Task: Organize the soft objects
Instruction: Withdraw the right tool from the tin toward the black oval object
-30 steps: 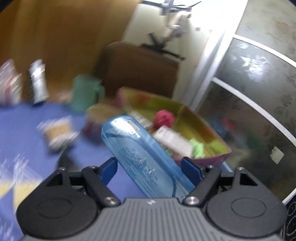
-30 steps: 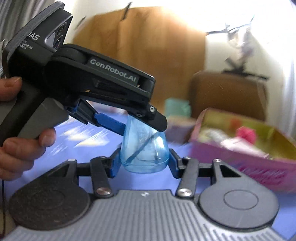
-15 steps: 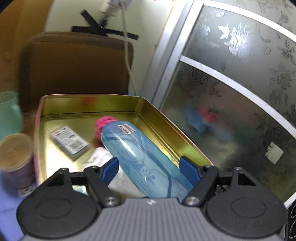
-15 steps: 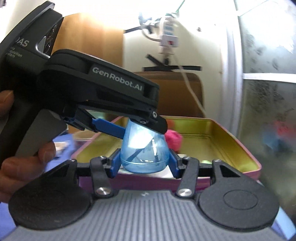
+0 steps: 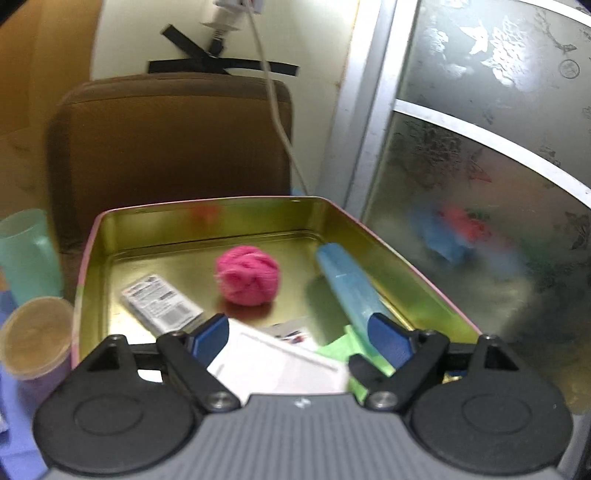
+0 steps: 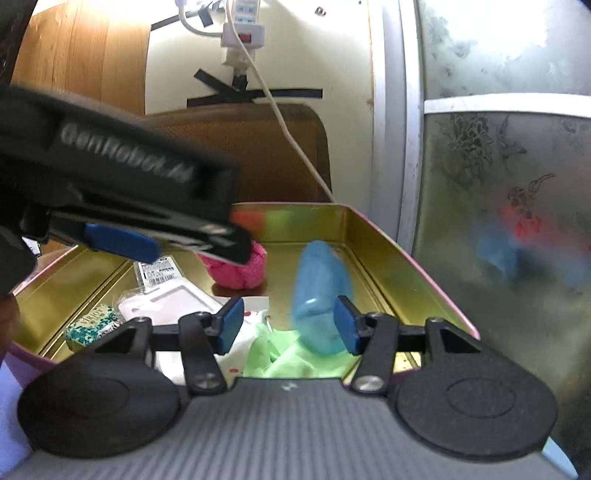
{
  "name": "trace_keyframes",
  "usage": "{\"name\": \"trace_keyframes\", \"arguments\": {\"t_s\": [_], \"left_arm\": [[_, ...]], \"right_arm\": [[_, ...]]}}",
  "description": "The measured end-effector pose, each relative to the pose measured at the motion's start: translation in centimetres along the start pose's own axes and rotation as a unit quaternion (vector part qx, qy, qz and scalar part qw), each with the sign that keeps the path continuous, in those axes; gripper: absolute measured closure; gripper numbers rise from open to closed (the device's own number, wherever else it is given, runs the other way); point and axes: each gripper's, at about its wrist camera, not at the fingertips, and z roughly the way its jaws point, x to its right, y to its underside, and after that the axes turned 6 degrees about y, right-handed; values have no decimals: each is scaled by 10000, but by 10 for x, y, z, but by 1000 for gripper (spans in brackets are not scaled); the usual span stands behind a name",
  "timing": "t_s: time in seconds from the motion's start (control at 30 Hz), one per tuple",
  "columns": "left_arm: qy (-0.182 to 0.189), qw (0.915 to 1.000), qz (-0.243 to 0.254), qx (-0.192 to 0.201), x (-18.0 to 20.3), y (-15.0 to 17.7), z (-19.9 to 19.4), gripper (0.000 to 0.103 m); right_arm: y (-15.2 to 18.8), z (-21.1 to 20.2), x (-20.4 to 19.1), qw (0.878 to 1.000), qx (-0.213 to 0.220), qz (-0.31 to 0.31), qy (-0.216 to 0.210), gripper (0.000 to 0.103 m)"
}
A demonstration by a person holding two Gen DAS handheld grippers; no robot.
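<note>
A: What stands behind the brown chair back point(image 5: 173, 147)?

B: Cream wall, black tape cross point(image 5: 218, 64), white power strip point(image 6: 242, 31); its white cable point(image 5: 277, 122) hangs down in front of the chair back's right part.

A: Right of the chair back?

B: White door frame point(image 6: 391, 122), then a frosted glass panel point(image 5: 480, 184) with bird and flower etching.

A: Left of it?

B: Wood panel point(image 6: 81, 55). Lower down, a teal cup point(image 5: 27, 251); in front of the cup, a round tan-lidded tub point(image 5: 35, 338) on the blue table cover point(image 5: 14, 413).
</note>
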Motion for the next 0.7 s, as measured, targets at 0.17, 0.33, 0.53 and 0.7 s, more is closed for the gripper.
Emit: {"name": "trace_keyframes", "arguments": {"t_s": [0.17, 0.33, 0.53, 0.7], "left_arm": [[-175, 9998, 51, 37, -4, 12, -26, 18], [-266, 9995, 1, 181, -13, 30, -65, 17], [-521, 9976, -86, 446, -36, 52, -115, 15], [-820, 9946, -289, 563, -68, 73, -153, 14]], "right_arm": [[2, -17, -9, 9999, 37, -23, -91, 46], [0, -34, -19, 9997, -21, 23, -234, 46], [-2, -55, -41, 9994, -81, -179, -283, 45], [-3, -72, -67, 9982, -157, -315, -475, 42]]}}
